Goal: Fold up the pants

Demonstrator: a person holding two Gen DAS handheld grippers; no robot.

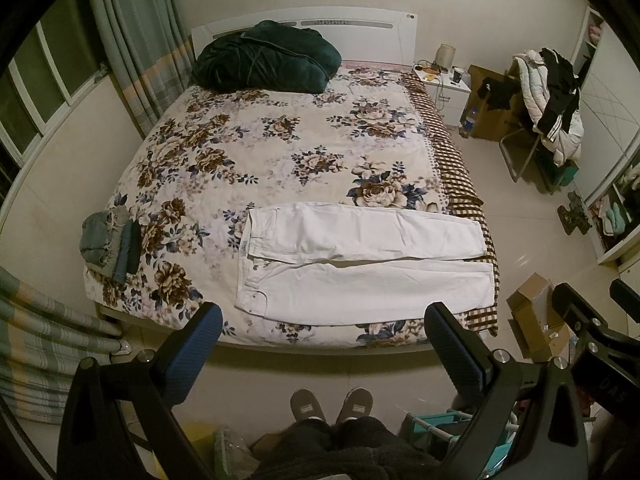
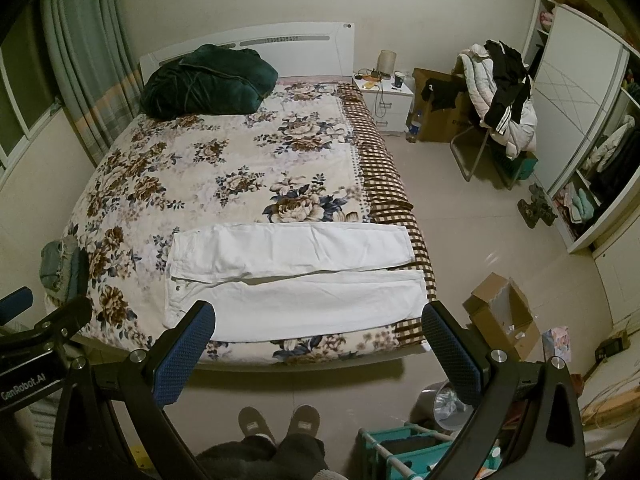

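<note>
Two black hand-held grippers with blue textured pads hang above the floor at the foot of the bed, both spread wide with nothing between their fingers: the left gripper (image 1: 323, 322) and the right gripper (image 2: 319, 320). White cotton pants (image 1: 360, 260) lie flat across the near end of the floral-print bedspread (image 1: 260, 152), waist toward the left, both legs stretched to the right, their hems reaching onto a brown checked blanket (image 1: 460, 176) at the bed's right edge. Each gripper's fingers cover part of the bed's near edge, and the right one hides a lower corner of the waist in its own view. In the right wrist view the left gripper's body reads "GenRobot.AI". A small stack of folded denim clothes (image 1: 110, 240) sits near the bed's left corner. Printing on the brown cardboard box (image 2: 440, 120) by the nightstand is too small to read.
</note>
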